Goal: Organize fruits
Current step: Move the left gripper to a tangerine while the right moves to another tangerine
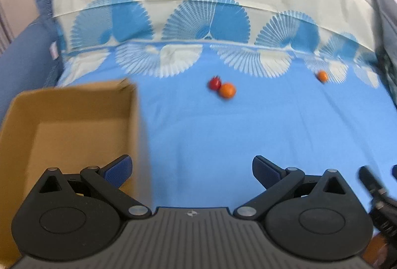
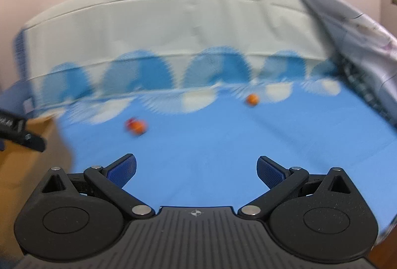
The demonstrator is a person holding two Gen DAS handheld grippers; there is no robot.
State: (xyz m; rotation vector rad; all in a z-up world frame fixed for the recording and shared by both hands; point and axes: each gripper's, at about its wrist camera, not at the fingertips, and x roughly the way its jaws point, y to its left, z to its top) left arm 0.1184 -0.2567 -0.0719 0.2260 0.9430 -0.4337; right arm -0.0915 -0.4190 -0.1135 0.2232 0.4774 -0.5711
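Cardboard box beside left gripper; bedsheet beyond.

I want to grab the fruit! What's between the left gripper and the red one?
Only bare blue sheet lies between left gripper and red fruit, in the left wrist view.

We see the left claw spread wide, its blue-padded fingers far apart with nothing between them. The right claw gapes just as wide, empty too. Part of each claw shows at the edge of the other's view.
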